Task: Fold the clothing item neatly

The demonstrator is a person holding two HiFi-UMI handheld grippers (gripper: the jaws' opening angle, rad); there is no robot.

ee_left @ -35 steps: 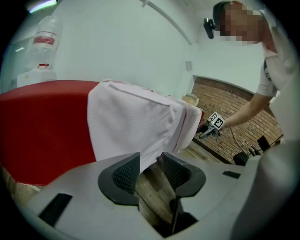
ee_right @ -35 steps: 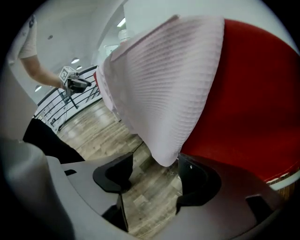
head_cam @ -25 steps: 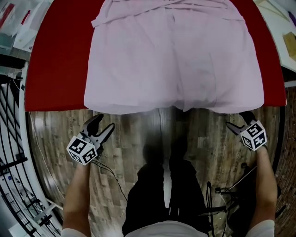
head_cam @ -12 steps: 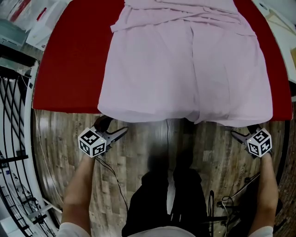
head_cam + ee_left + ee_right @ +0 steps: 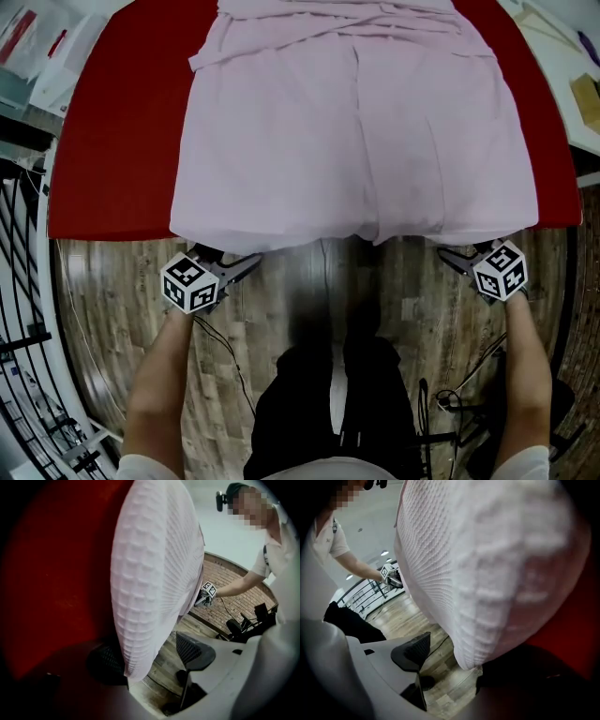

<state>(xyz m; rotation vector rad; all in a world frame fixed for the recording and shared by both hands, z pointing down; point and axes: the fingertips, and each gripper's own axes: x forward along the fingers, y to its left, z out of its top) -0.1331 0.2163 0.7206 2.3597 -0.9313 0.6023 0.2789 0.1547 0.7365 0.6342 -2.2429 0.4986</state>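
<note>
A pale pink waffle-knit garment (image 5: pixel 356 122) lies flat on the red table (image 5: pixel 112 159), with its near hem hanging over the front edge. My left gripper (image 5: pixel 227 259) sits just below the hem's left corner. In the left gripper view its jaws (image 5: pixel 147 660) stand wide apart; the hem corner (image 5: pixel 140 634) hangs between them and neither pad presses it. My right gripper (image 5: pixel 461 253) is under the hem's right corner. Its jaws (image 5: pixel 459 665) are also apart, with the cloth corner (image 5: pixel 473 634) dangling between them.
Wooden floor (image 5: pixel 281 309) lies below the table edge, with the person's dark trousers (image 5: pixel 328 394) between the two arms. A black metal rack (image 5: pixel 23 309) stands at the left. Papers and boxes (image 5: pixel 37 56) lie beyond the table's far left corner, and cables (image 5: pixel 450 398) trail on the floor at the right.
Both grippers have moved in closer under the garment's hanging hem, the right one shifting left towards its corner. The garment itself lies as before.
</note>
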